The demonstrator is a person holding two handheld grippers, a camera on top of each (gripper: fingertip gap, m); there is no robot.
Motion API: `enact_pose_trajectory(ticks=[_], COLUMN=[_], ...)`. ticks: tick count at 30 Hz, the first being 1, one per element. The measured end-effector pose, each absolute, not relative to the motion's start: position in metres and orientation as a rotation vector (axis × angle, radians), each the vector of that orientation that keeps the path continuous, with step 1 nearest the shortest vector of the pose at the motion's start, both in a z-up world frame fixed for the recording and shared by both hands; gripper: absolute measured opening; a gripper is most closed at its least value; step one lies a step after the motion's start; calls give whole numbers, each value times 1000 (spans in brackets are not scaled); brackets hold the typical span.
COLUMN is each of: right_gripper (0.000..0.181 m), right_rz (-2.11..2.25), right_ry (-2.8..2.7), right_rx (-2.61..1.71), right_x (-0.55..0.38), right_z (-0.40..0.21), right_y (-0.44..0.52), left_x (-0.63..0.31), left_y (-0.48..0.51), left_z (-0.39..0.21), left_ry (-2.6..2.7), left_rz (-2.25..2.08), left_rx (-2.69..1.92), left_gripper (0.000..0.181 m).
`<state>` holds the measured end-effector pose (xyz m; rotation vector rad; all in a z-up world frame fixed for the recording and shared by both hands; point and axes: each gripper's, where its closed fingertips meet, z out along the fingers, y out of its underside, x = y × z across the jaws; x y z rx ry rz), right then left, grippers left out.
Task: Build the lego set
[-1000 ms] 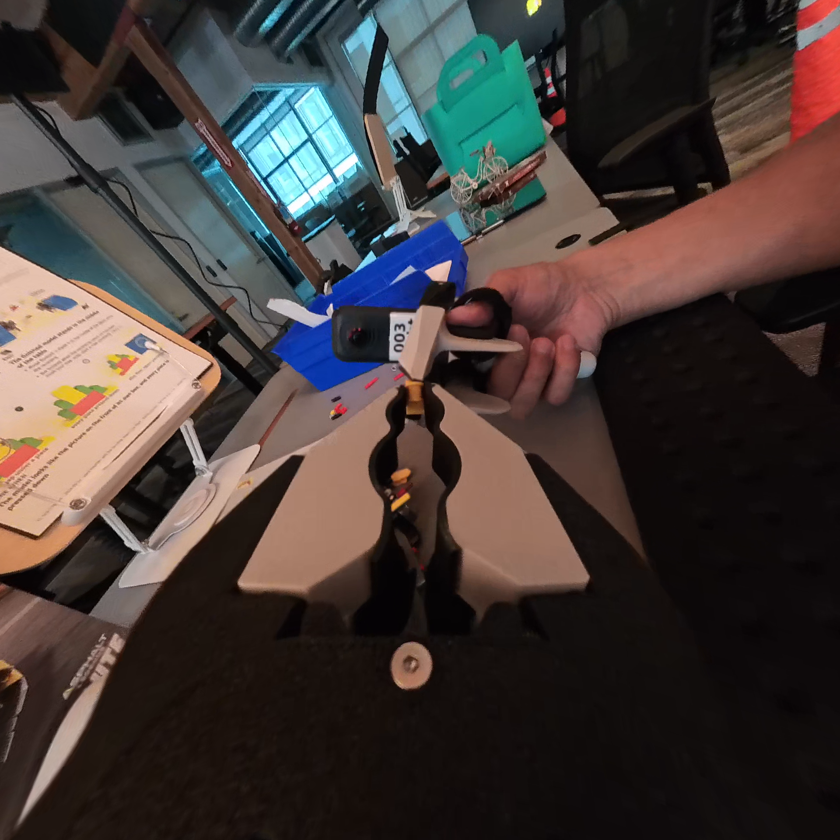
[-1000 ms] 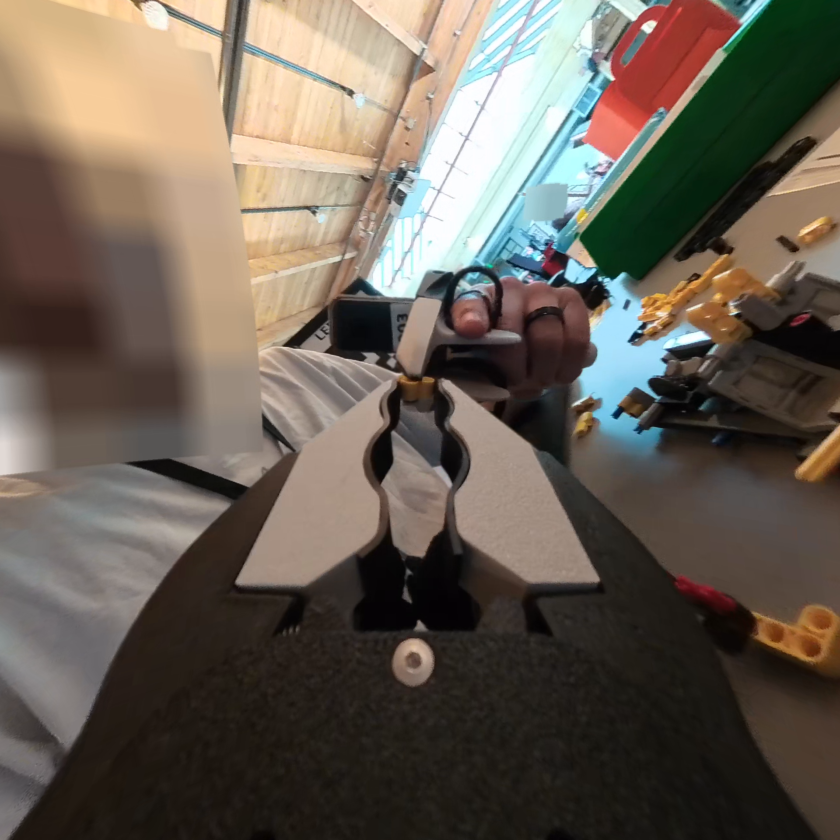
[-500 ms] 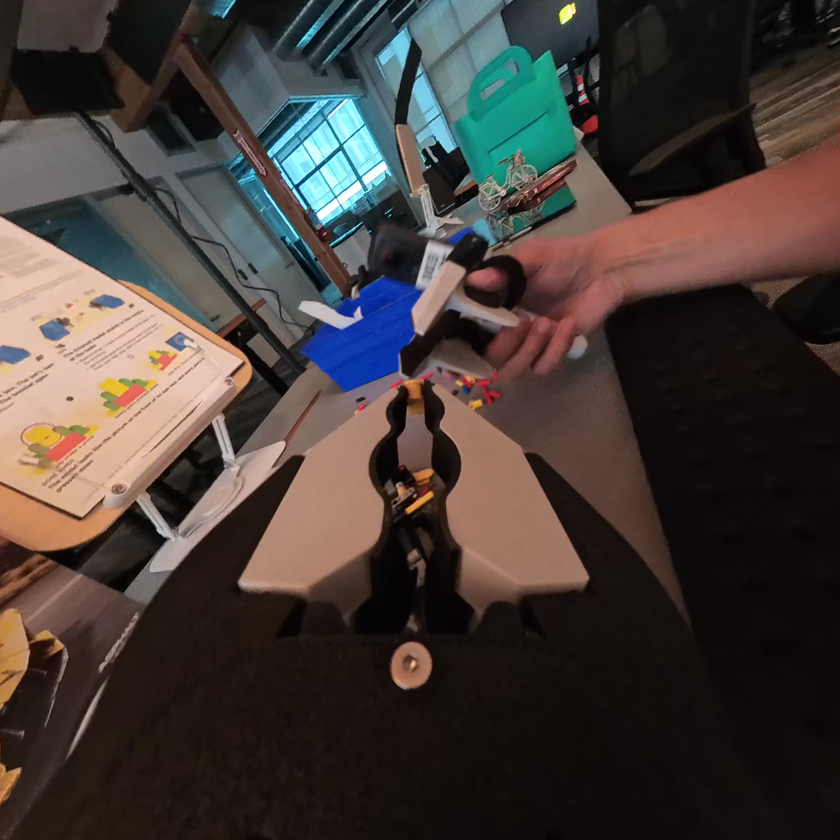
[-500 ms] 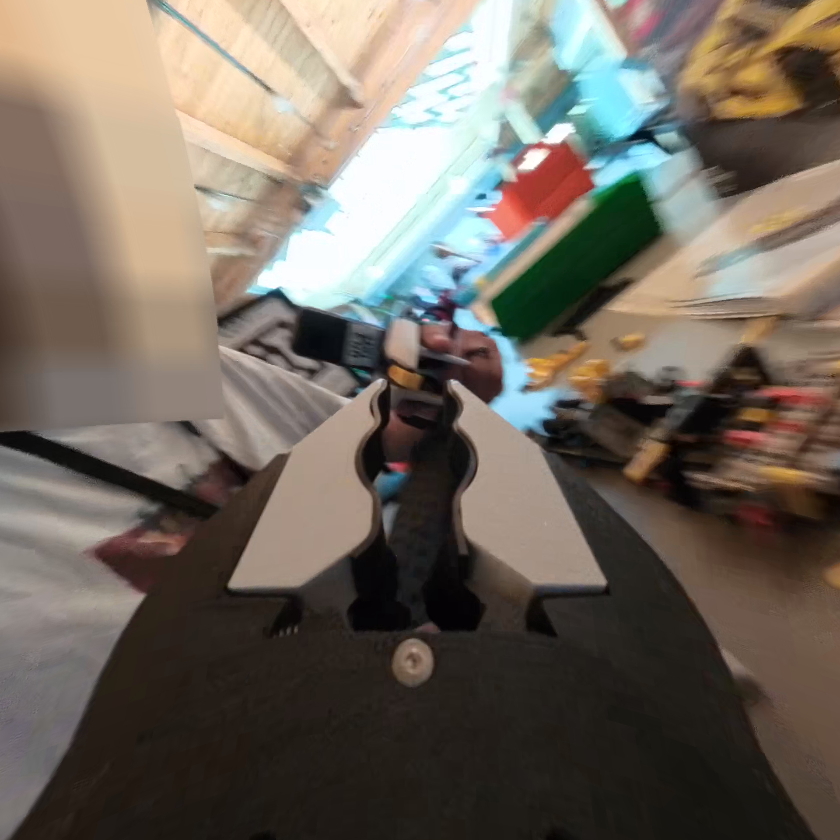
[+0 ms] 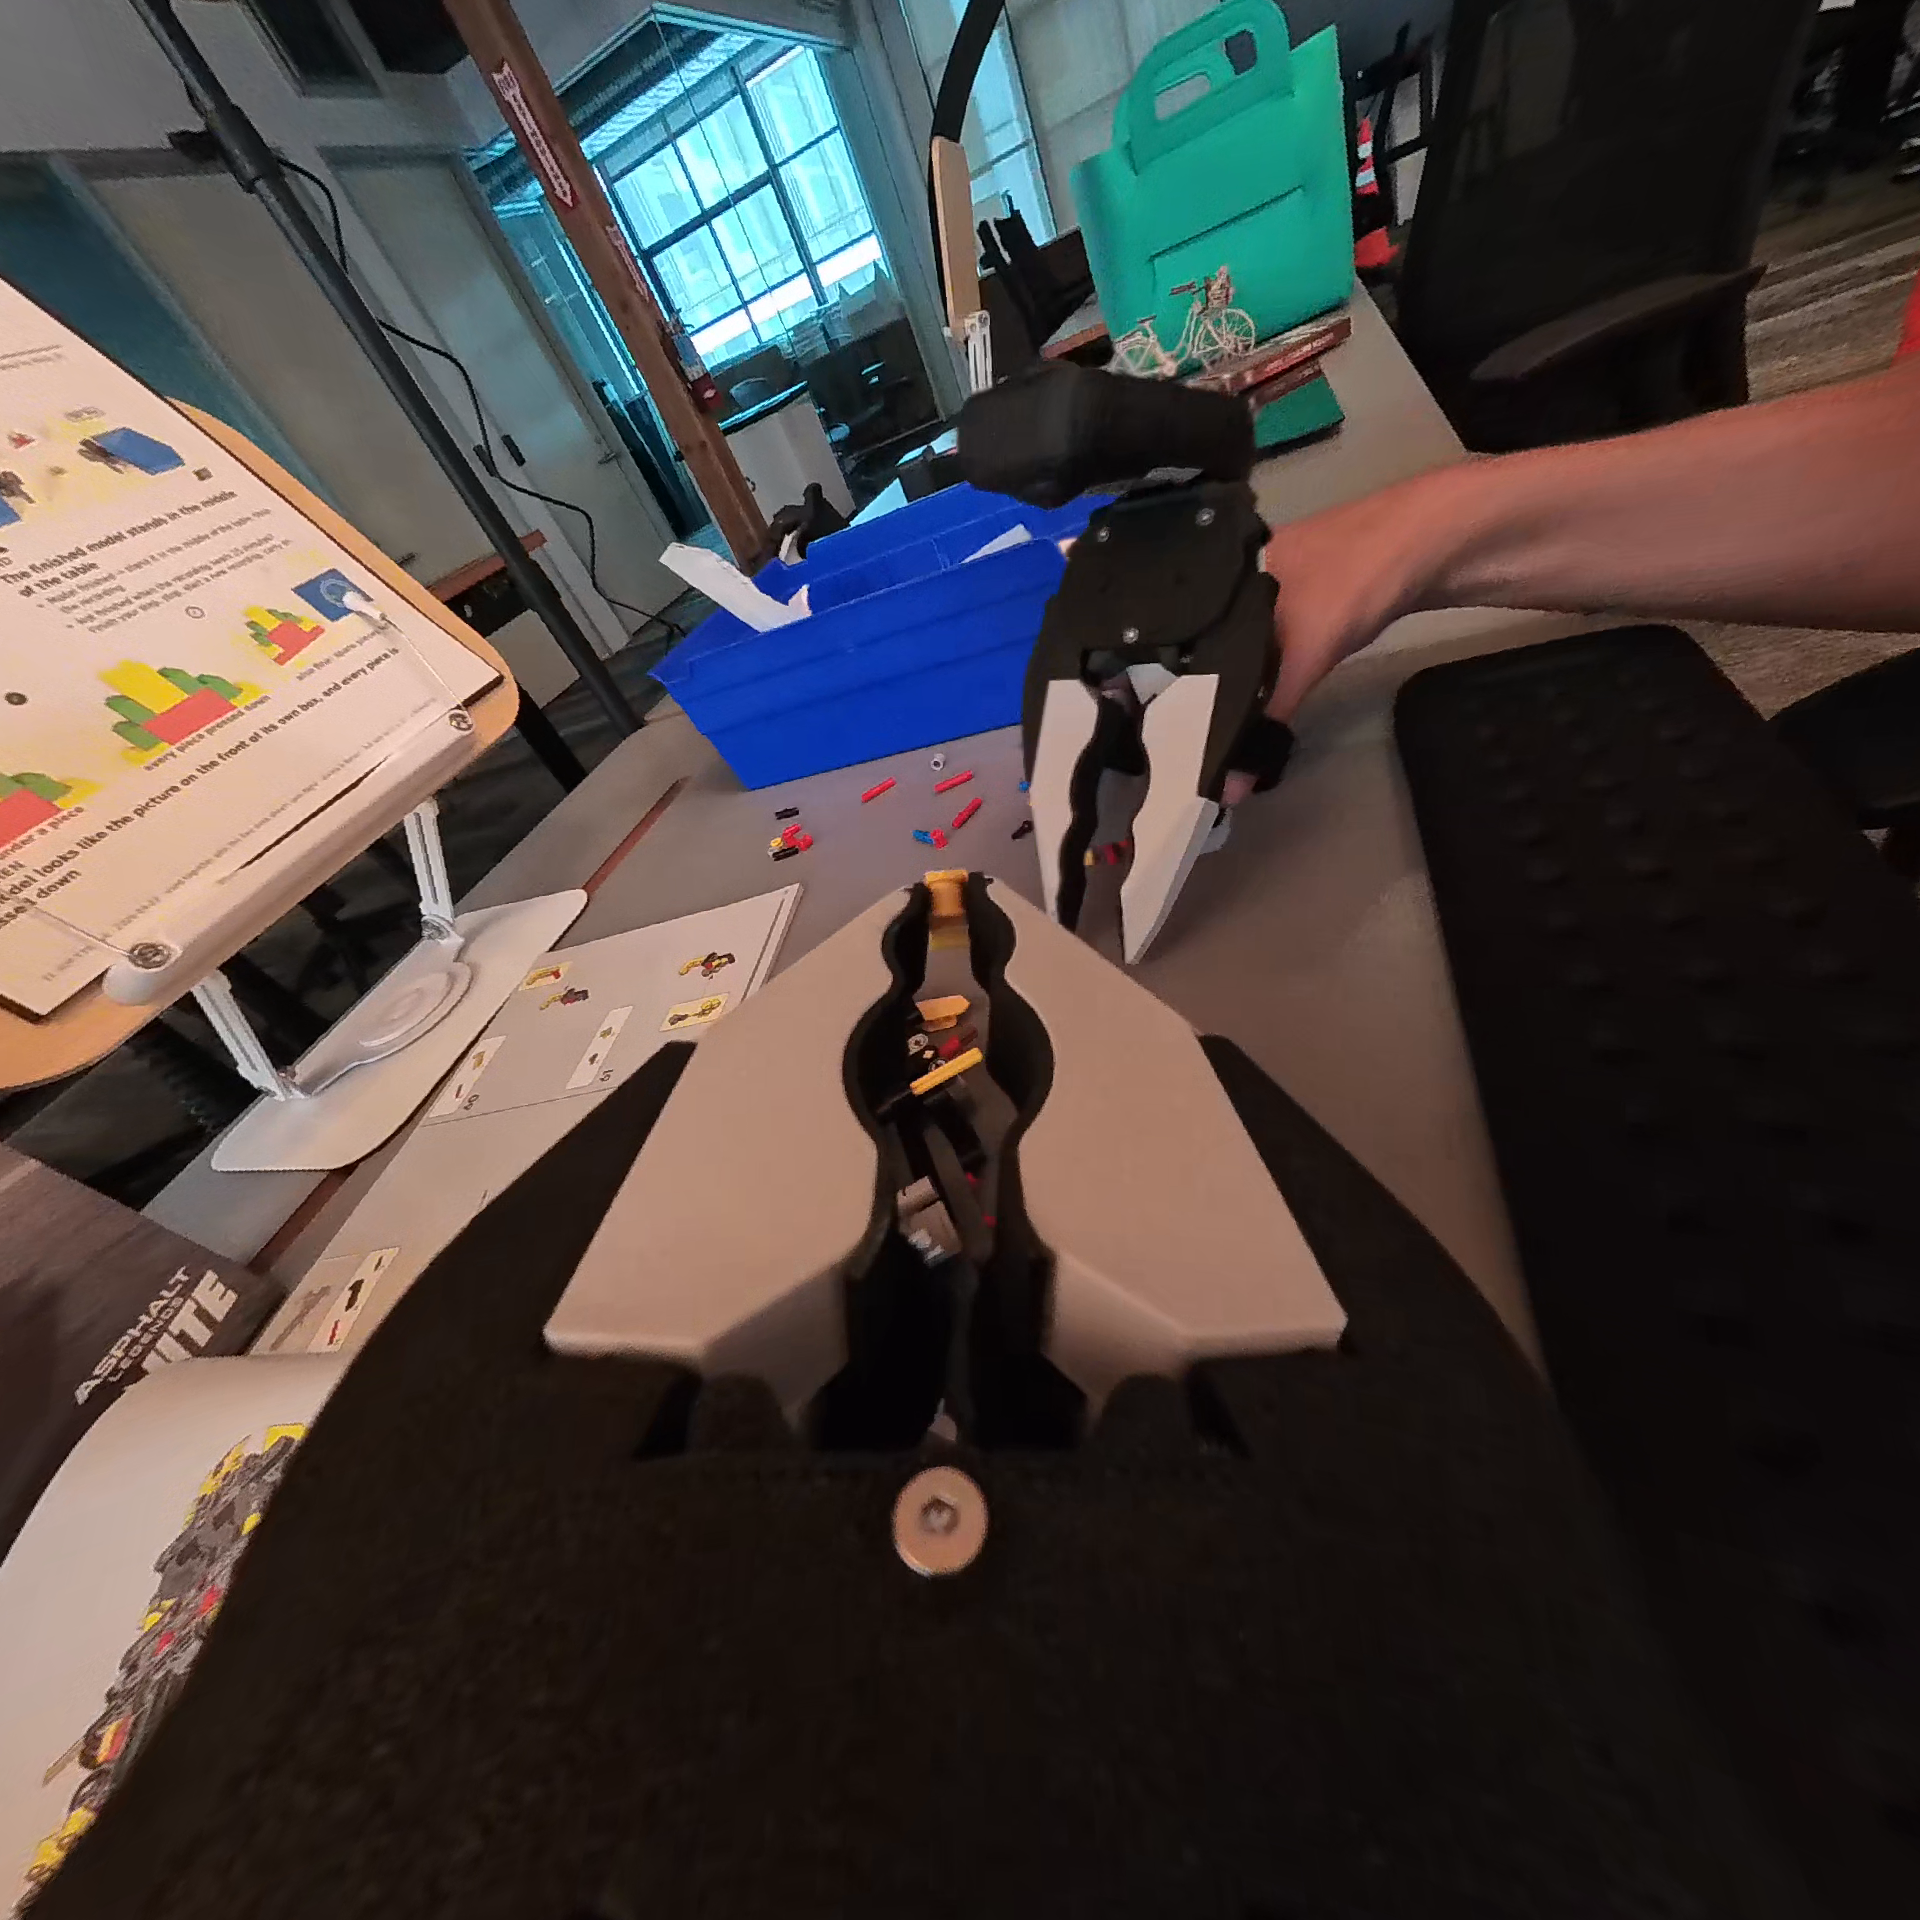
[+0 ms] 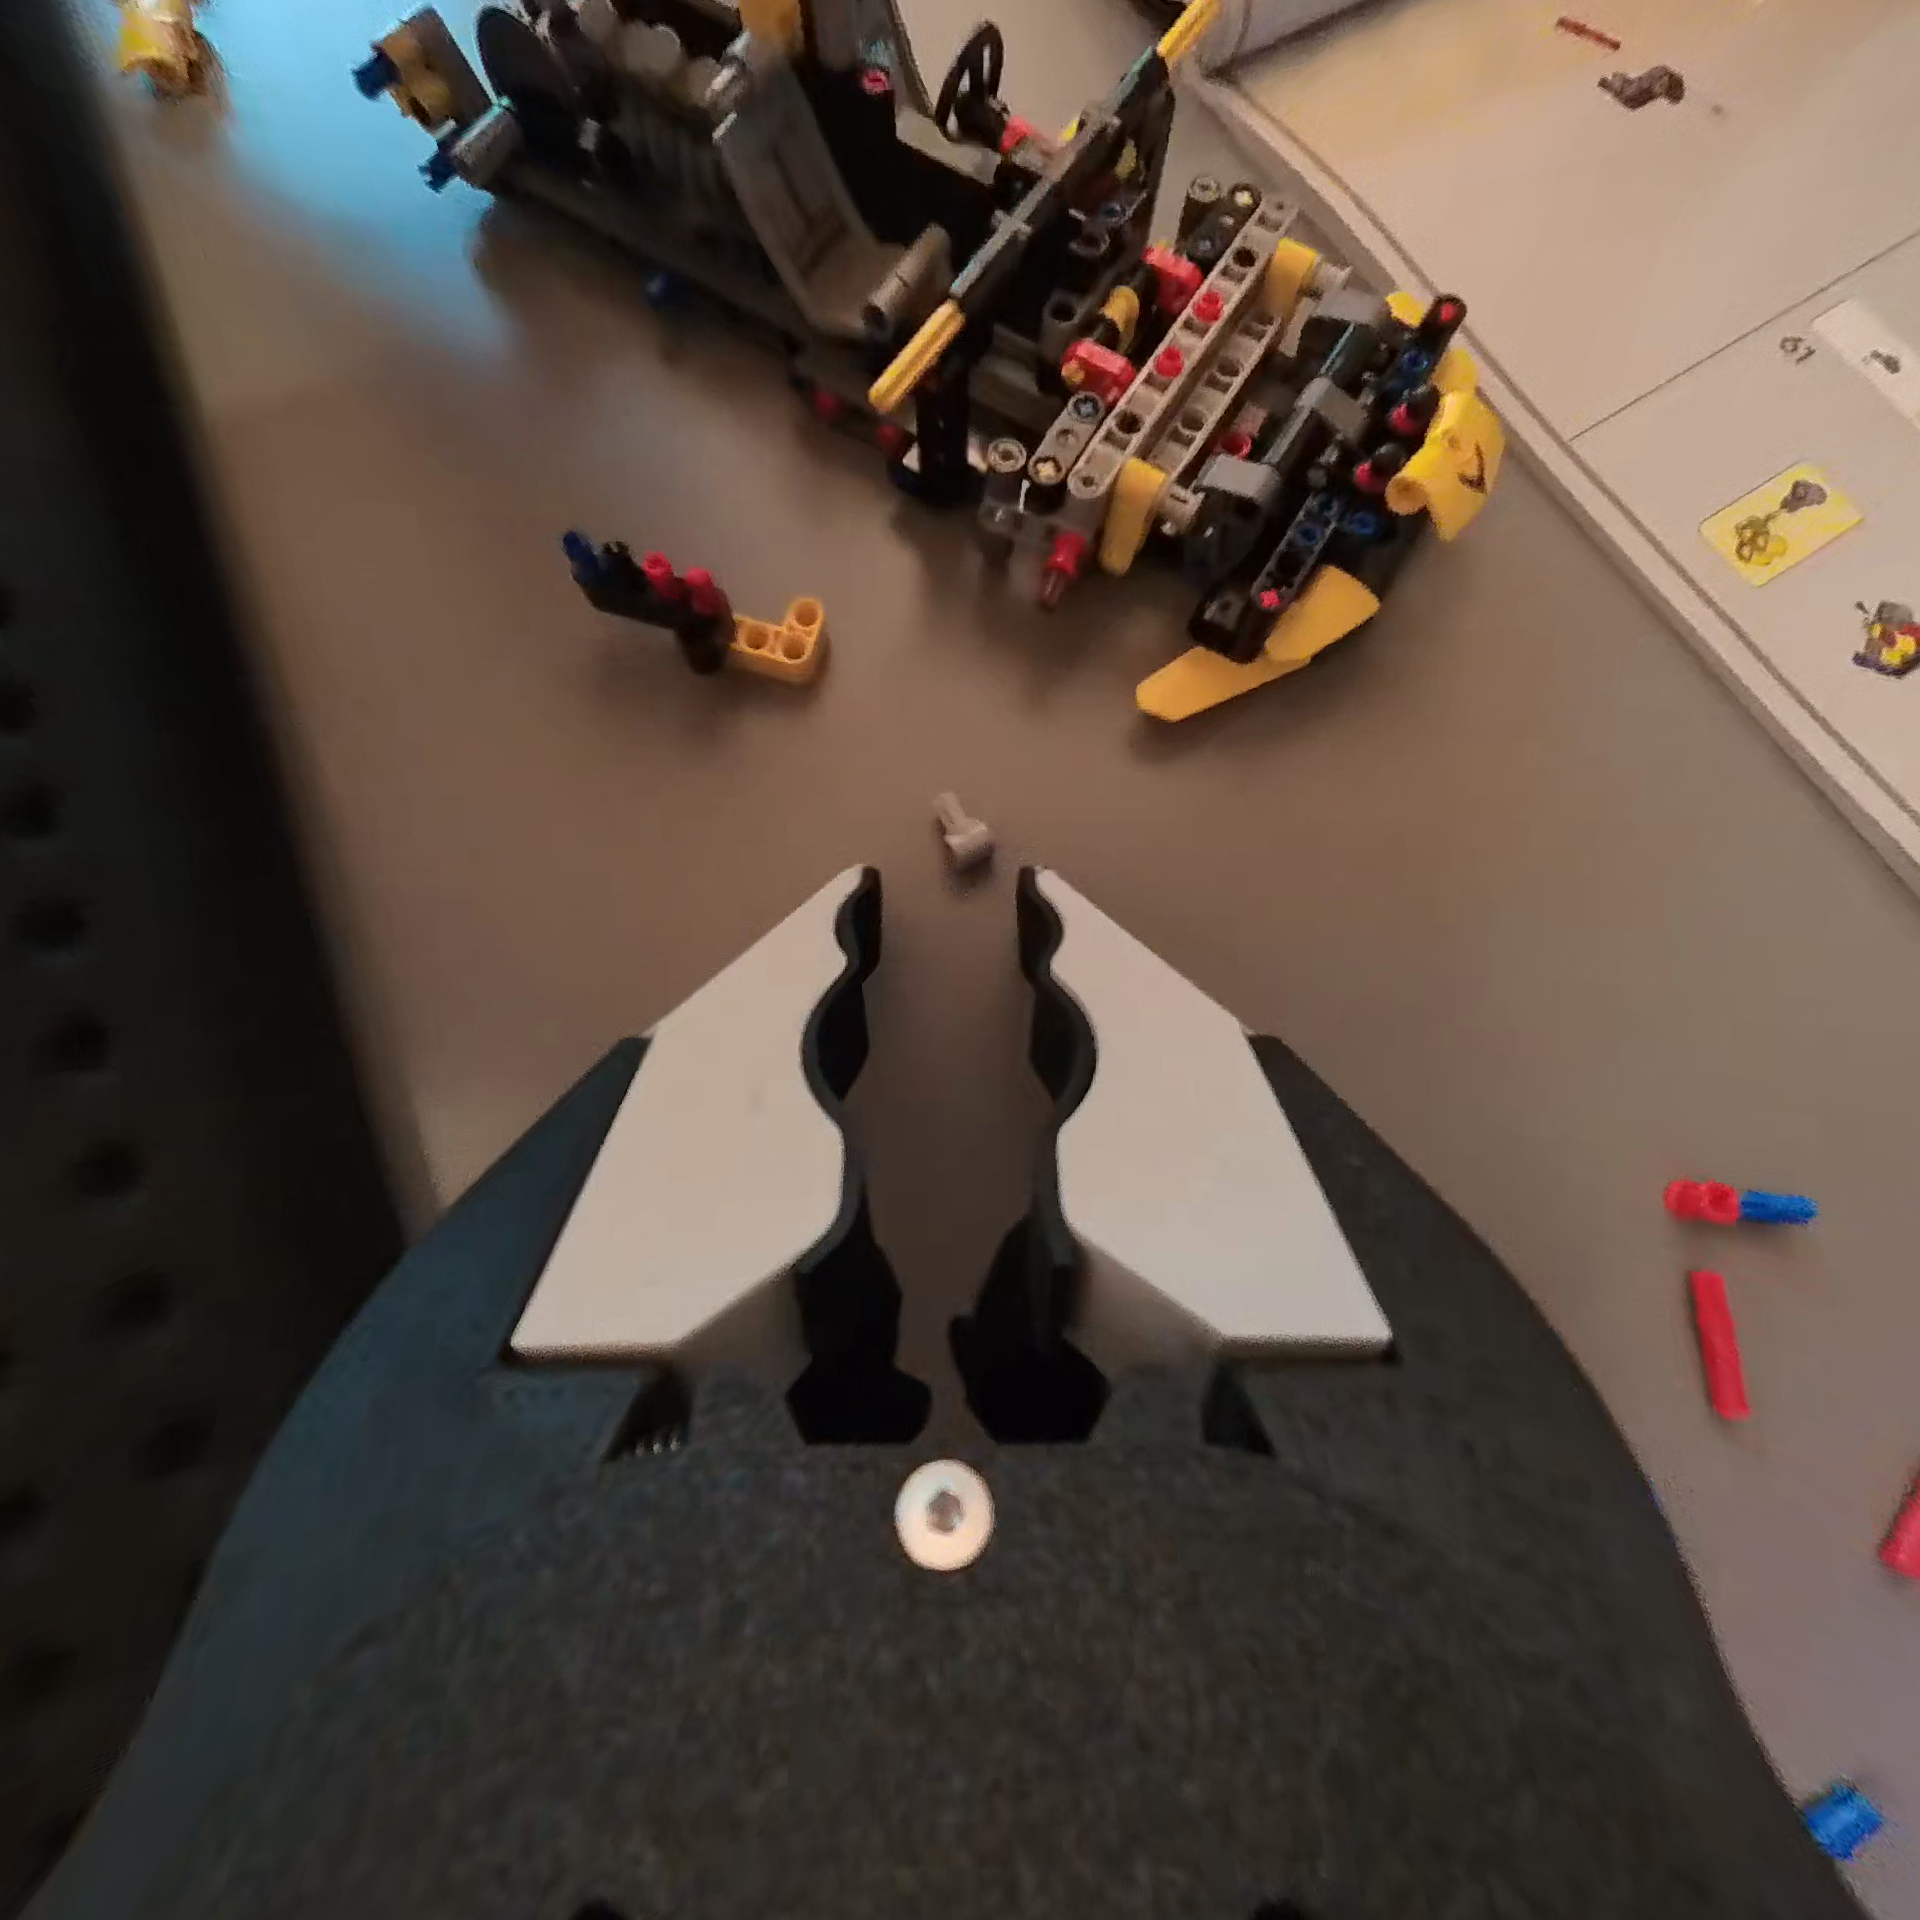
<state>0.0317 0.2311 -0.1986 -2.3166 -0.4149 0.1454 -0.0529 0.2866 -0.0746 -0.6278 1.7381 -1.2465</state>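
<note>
Right wrist view: my right tool gapes over a grey pin — left tool pinches a yellow piece.

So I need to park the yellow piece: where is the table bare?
Bare grey table lies left of the grey pin, below the small black-and-yellow subassembly. Crowded: around the partly built model and loose red pins at right.

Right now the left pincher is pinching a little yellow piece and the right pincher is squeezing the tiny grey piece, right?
Not quite. The right gripper is open, and the tiny grey piece lies on the table just past its tips, as the right wrist view shows. The left gripper does pinch the little yellow piece.
</note>
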Motion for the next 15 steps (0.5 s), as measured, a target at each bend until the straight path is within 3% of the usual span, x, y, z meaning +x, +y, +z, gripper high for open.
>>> enact_pose_trajectory(ticks=[15], right_gripper=[22], right_rz=[239], right_ry=[-669], right_rx=[-2250], right_x=[26], right_z=[-205], right_y=[242], left_x=[-52], left_y=[288], left_z=[-82], left_ry=[1776], left_rz=[-1274], left_rx=[-649], left_gripper=[8])
